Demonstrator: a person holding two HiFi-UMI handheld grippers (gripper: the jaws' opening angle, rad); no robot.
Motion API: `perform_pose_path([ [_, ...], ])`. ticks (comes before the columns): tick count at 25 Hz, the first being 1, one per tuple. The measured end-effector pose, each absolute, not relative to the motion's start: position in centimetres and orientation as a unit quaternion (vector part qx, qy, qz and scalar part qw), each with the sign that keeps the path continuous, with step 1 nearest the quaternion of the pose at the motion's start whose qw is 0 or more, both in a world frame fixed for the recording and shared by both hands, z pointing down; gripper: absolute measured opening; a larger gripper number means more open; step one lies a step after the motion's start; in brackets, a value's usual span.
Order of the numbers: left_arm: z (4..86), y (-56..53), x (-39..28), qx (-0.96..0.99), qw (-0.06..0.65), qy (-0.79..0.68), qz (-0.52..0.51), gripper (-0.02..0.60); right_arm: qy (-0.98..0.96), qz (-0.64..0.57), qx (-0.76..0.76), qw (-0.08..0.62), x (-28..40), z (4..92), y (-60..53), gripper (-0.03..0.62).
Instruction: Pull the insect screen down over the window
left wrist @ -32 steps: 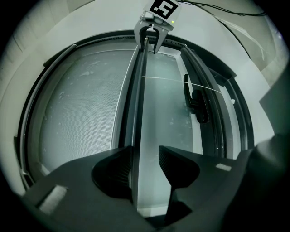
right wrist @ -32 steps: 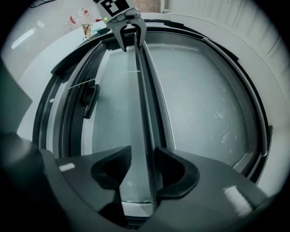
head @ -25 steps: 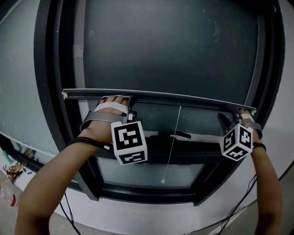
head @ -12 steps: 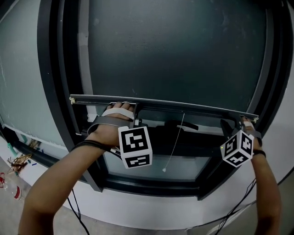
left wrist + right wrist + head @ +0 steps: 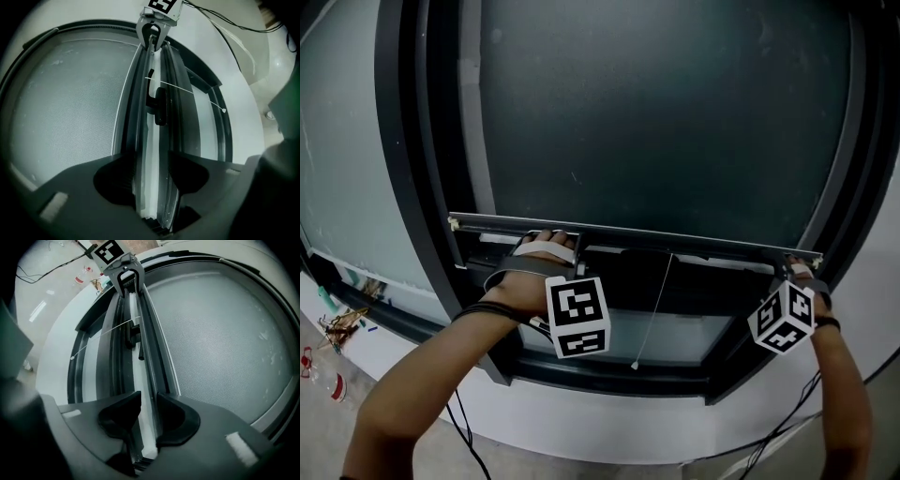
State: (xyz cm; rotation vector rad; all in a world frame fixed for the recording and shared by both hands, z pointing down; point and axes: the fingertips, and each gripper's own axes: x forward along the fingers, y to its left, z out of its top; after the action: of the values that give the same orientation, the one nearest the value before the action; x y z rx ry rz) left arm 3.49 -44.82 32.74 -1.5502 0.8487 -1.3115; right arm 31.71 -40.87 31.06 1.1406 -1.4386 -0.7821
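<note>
Insect screen (image 5: 666, 112) is most of the way down the window (image 5: 417, 187), with its bottom bar (image 5: 628, 234) low over the lower pane. Left gripper (image 5: 152, 164) and right gripper (image 5: 147, 411) each grasp that bar near one end, pads against it, jaws opening up right now. A cord (image 5: 652, 309) dangles mid-bar.

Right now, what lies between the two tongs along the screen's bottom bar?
Head view: a thin cord hangs from the bar about midway. The left tongs and right tongs are opening, bar between their jaws.
</note>
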Motion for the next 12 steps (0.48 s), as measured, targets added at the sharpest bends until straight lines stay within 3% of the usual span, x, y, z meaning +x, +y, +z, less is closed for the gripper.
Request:
perform_pose_path([
  [12, 35.9, -45.2, 3.5, -0.631, 0.444, 0.339, -0.538, 0.238, -0.610, -0.320, 0.470, 0.552, 31.8, 34.2, -41.1, 0.117],
])
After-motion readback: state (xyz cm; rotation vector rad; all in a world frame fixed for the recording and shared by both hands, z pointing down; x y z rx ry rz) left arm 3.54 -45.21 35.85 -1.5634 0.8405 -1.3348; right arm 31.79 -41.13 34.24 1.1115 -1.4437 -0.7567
